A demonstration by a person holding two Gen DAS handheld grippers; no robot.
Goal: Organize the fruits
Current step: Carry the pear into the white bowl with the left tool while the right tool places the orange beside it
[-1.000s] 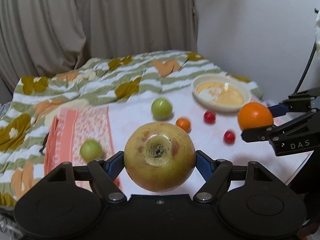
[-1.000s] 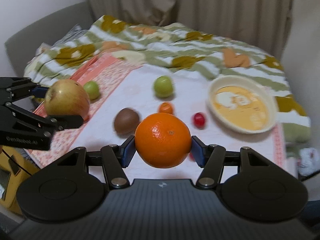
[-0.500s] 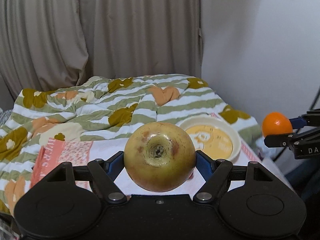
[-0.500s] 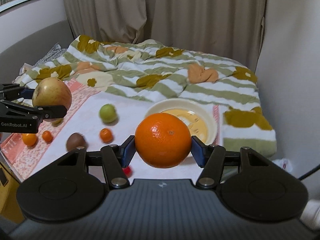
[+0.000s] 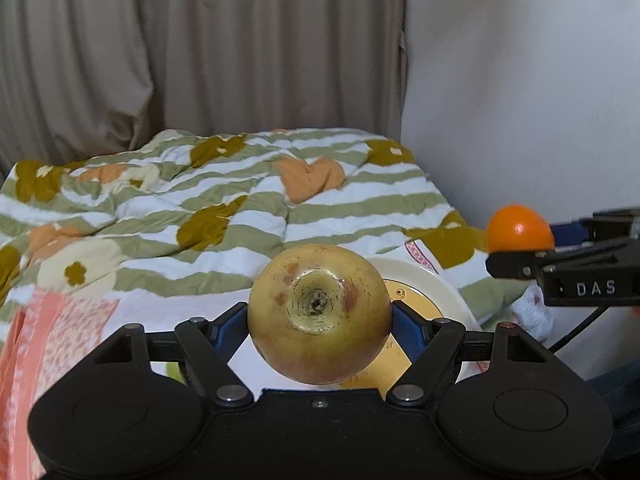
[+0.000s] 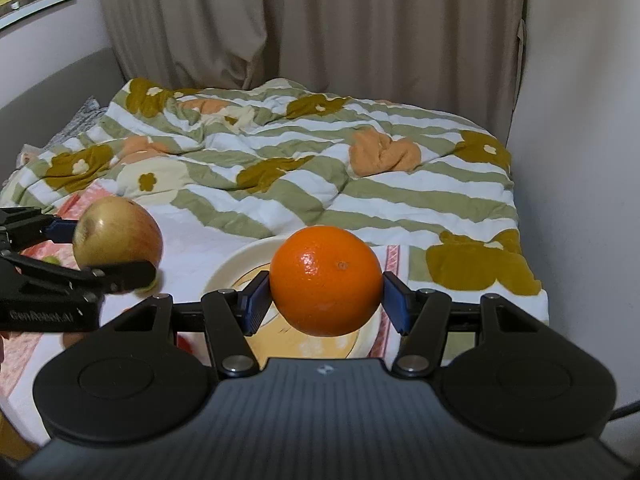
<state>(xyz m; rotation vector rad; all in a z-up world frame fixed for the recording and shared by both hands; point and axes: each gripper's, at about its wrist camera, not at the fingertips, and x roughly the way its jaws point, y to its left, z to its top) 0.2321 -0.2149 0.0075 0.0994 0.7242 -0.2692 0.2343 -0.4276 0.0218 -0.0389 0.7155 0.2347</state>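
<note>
Left gripper (image 5: 319,322) is clamping an apple (image 5: 319,314), right gripper (image 6: 325,292) an orange (image 6: 326,280); both should be lowering gently onto the plate (image 6: 236,266).

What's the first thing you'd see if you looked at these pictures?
Two big round fruits held up in the air: a yellow-green apple pinched in the left claw, and a bright orange pinched in the right claw. Below them sits a cream plate, with a striped flowery blanket behind.
</note>
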